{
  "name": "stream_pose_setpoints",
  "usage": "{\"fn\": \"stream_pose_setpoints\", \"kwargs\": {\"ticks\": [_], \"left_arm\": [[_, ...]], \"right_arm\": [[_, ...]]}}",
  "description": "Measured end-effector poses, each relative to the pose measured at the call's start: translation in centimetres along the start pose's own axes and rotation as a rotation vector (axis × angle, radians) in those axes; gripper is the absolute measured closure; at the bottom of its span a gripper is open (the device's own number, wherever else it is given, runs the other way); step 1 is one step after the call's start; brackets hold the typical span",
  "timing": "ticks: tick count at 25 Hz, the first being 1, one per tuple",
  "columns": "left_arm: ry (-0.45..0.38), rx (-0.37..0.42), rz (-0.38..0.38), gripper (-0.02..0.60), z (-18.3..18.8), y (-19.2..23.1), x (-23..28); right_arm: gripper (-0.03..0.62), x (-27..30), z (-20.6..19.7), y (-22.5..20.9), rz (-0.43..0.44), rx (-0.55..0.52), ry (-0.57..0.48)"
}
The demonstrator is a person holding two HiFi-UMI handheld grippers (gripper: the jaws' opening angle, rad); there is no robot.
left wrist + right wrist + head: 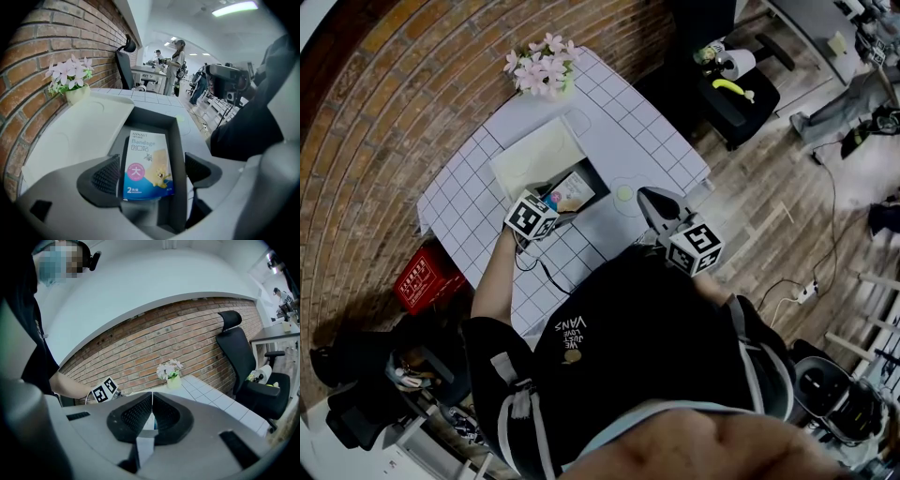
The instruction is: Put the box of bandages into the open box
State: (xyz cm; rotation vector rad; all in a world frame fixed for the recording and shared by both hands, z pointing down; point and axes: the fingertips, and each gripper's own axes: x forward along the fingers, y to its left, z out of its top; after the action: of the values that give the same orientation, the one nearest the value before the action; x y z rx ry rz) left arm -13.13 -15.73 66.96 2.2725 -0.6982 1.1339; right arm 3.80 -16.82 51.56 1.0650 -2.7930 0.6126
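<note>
Box of bandages (146, 164) lies face up inside the open box (154, 115), between the spread jaws of the left tongs (152, 171), which look released, with a gap on the right side. The right tongs (152, 411) are clenched on nothing, off to the side near the tabletop (647, 141) edge. Beyond the open box rest its pale lid (89, 131) and a pot of pink flowers (72, 79). The placing step looks done; the next move calls for lifting the left tongs straight out without snagging the carton.
</note>
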Motion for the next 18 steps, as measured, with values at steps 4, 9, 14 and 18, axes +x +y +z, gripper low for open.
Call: {"fn": "stream_pose_setpoints", "kwargs": {"ticks": [4, 9, 14, 18], "left_arm": [[-0.057, 0.018, 0.022, 0.138, 0.8, -0.1, -0.8], [-0.117, 0.037, 0.058, 0.139, 1.2, -0.5, -1.8], [-0.201, 0.032, 0.085, 0.146, 2.1, -1.1, -3.2], [-0.287, 0.03, 0.137, 0.225, 2.9, -1.2, -4.9]], "right_arm": [[0.589, 0.2, 0.0, 0.5, 0.011, -0.002, -0.002], [0.589, 0.3, -0.2, 1.4, 0.018, -0.007, -0.001], [0.589, 0.0, -0.5, 2.2, 0.01, -0.005, 0.002], [0.589, -0.2, -0.7, 3.0, 0.007, -0.009, 0.0]]}}
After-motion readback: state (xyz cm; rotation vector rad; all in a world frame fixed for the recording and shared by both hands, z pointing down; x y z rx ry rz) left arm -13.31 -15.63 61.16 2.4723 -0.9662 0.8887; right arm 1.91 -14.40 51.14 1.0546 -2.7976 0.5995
